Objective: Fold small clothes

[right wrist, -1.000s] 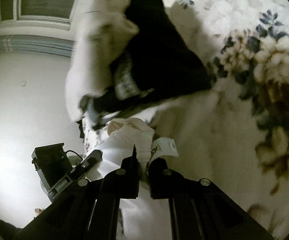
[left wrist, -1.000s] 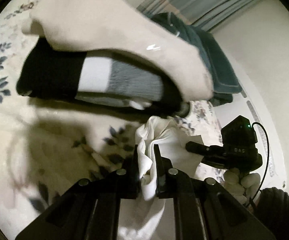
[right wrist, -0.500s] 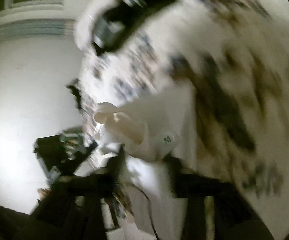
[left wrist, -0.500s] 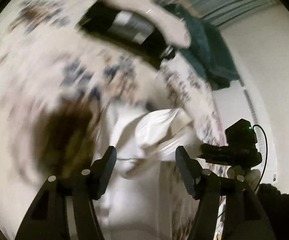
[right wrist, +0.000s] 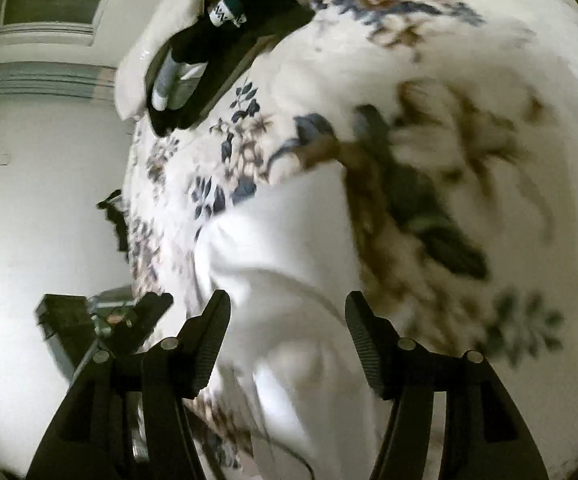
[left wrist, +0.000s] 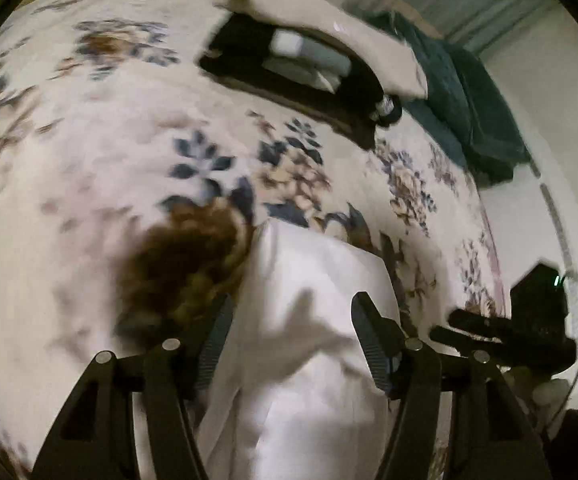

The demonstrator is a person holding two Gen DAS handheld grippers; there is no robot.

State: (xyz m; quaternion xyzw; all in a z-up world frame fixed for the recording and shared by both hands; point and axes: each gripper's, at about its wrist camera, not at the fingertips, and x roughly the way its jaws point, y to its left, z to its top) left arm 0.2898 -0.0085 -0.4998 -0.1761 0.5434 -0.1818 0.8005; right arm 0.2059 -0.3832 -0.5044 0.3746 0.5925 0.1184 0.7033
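Observation:
A white garment (left wrist: 321, 300) lies folded on the floral bedspread (left wrist: 89, 140), just in front of both grippers; it also shows in the right wrist view (right wrist: 285, 248). My left gripper (left wrist: 293, 320) is open and empty above its near part. My right gripper (right wrist: 287, 318) is open and empty over the same garment. The right gripper (left wrist: 501, 332) shows at the right edge of the left wrist view, and the left gripper (right wrist: 129, 320) at the lower left of the right wrist view. Both views are motion-blurred.
A stack of folded clothes, black with white and grey (left wrist: 301, 64), lies farther back on the bed with a cream garment (left wrist: 329, 16) on top; it also shows in the right wrist view (right wrist: 209, 40). A dark teal cloth (left wrist: 469, 112) lies at the bed's far right edge.
Both grippers were shut on the white garment a second ago. They have opened, let it drop onto the bed and pulled back from the stack.

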